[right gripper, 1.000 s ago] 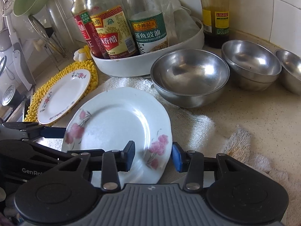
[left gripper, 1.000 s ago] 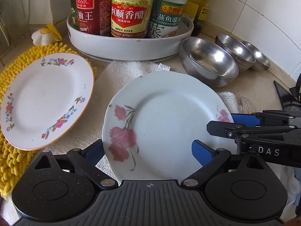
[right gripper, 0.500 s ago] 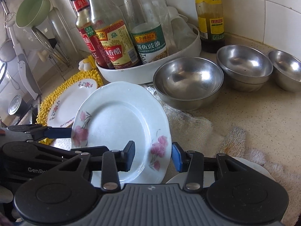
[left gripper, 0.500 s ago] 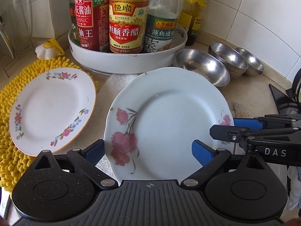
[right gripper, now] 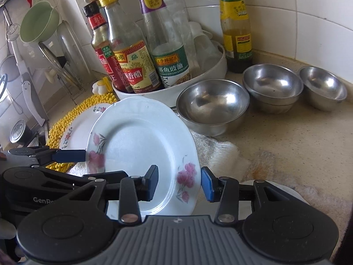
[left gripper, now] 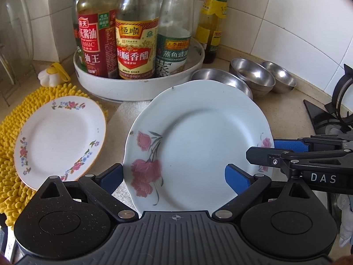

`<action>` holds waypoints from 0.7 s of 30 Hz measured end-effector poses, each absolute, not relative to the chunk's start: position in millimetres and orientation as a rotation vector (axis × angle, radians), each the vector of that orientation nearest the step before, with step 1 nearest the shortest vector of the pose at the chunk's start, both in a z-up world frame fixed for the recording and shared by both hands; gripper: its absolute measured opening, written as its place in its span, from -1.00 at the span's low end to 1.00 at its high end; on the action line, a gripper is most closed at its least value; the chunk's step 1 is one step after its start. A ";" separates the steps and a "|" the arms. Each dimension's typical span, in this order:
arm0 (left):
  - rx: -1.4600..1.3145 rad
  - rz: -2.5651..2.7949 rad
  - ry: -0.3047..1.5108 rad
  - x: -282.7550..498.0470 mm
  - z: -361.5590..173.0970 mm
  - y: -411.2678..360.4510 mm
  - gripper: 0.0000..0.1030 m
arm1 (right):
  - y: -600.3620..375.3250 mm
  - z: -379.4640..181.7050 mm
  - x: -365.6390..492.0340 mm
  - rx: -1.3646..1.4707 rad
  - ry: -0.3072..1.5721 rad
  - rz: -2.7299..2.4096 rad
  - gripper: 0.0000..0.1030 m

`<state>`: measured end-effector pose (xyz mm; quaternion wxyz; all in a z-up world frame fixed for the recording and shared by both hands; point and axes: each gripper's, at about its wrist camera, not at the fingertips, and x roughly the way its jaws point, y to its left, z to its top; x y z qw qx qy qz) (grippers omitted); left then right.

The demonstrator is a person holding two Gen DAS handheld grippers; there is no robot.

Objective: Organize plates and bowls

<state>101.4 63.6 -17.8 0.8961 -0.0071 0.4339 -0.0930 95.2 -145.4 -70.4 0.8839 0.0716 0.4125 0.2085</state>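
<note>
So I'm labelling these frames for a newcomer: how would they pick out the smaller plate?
Start at the round white tray of sauce bottles. In front of it lies a shaggy yellow mat, and the small white plate rests on it. Unlike the pink-rose plate, it has a multicoloured floral rim.

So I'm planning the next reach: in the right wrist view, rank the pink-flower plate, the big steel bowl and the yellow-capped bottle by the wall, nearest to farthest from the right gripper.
1. pink-flower plate, between the right gripper's fingers.
2. big steel bowl, ahead, mid-counter.
3. yellow-capped bottle, far back against the tiles.
</note>
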 end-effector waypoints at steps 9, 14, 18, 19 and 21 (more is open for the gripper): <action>0.024 -0.264 0.875 97.6 -10.3 47.5 0.92 | -161.5 -61.7 77.8 0.180 0.838 0.362 -0.13; 0.046 -0.309 0.876 96.8 -10.7 35.7 0.92 | -173.4 -61.3 68.5 0.199 0.840 0.317 -0.13; 0.064 -0.343 0.882 95.8 -12.3 25.1 0.92 | -183.6 -62.5 60.8 0.217 0.843 0.282 -0.13; 0.071 -0.353 0.882 95.3 -12.8 21.4 0.92 | -186.3 -62.7 59.0 0.221 0.844 0.273 -0.13; 0.081 -0.369 0.883 95.2 -13.5 15.0 0.92 | -191.3 -63.2 55.5 0.229 0.844 0.257 -0.13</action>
